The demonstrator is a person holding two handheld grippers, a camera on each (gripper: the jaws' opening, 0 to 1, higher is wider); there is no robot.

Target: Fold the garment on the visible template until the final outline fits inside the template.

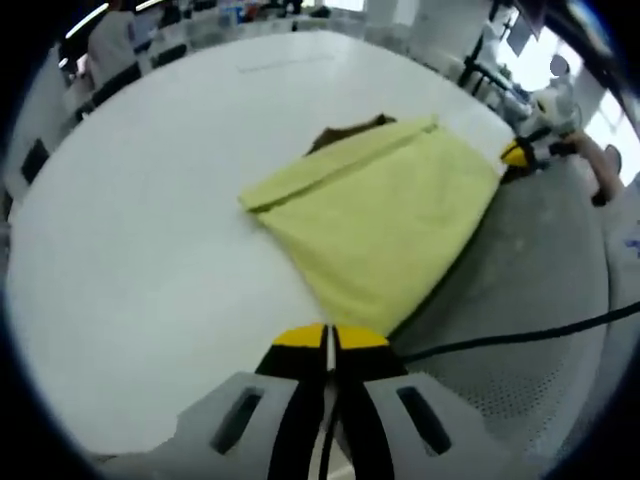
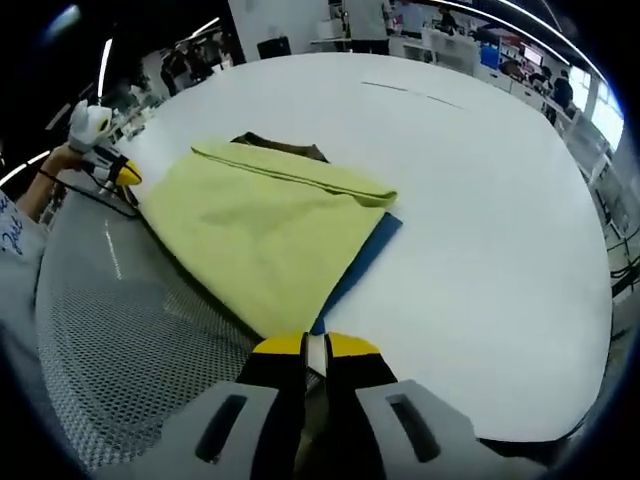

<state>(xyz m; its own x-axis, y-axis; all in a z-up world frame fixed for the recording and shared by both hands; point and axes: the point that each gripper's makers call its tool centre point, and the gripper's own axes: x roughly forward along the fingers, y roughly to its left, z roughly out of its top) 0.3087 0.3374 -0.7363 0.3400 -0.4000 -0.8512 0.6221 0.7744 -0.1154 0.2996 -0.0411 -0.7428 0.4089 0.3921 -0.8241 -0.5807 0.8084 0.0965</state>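
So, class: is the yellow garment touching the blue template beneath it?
Touching. The right gripper view shows the yellow garment lying directly on the blue template, whose edge shows beside it.

A lab or open workroom was suggested: a large white desk (image 2: 480,200), ceiling strip lights (image 2: 105,65), and workstations with equipment (image 2: 480,45) were seen behind

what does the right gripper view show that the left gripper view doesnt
Right gripper view alone: a blue template edge peeking from under the folded yellow garment, beside its right side. Left gripper view alone: a black cable crossing the grey perforated surface. Both share: the garment on the white table, a dark brown piece at its far edge, and each view's own shut yellow-tipped gripper.
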